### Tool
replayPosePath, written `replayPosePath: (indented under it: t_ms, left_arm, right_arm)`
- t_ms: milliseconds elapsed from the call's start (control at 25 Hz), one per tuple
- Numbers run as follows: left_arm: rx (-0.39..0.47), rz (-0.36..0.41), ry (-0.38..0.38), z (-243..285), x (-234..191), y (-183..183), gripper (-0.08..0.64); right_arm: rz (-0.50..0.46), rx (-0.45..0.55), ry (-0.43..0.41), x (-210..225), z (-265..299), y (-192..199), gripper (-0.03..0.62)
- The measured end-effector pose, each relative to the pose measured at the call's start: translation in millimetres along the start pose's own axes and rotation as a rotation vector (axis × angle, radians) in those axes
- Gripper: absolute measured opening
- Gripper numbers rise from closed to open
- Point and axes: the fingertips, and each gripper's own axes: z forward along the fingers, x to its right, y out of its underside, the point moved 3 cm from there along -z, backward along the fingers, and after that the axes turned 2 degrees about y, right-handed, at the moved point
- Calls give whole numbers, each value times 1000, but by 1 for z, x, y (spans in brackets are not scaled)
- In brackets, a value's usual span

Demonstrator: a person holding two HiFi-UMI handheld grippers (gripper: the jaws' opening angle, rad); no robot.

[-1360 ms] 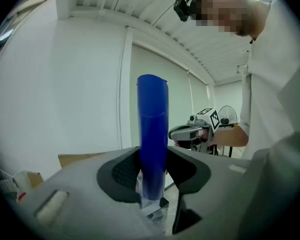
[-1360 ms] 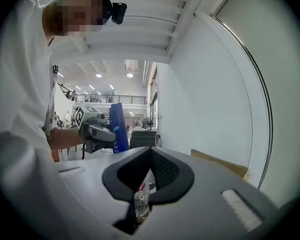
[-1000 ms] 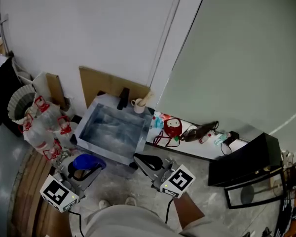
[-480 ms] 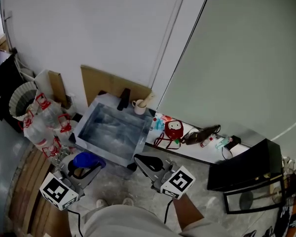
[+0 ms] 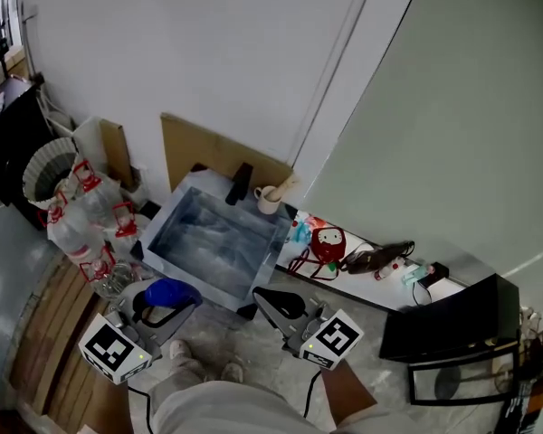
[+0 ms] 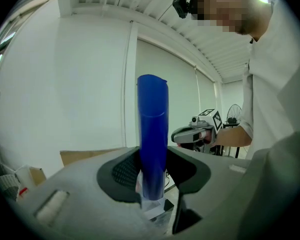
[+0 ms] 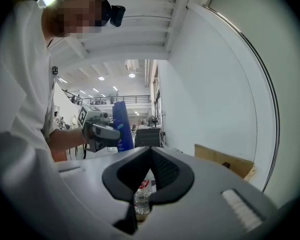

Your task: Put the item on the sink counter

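left gripper (image 6: 153, 178) grasps the blue bottle (image 6: 152, 124) upright, at 7 o'clock of the sink (image 5: 176, 262). right gripper (image 7: 150, 170) clenched, empty. risk: counter (image 5: 373, 287) at 3 o'clock is cluttered; the tall bottle may topple on release.

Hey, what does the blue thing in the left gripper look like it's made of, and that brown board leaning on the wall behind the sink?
Blue container: likely plastic. It is smooth, evenly coloured and has a soft sheen along its length.
Brown board: probably cardboard or thin fibreboard. It is a flat, matte tan sheet with plain edges, too far off to tell which.
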Motion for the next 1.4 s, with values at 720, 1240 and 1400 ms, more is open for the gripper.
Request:
replayPosePath:
  t_ms: [720,1240,1400]
  left_arm:
    - [8,37,206,18,-157,13,161]
    - [11,53,264,50,-206,5,161]
    - [-5,59,242,66,-208,7,161]
  right_arm:
    - [-4,-21,176,45,139,-13,5]
    - [-6,-13,221,77,167,-19,5]
    - [1,-3,199,98,163,-20,5]
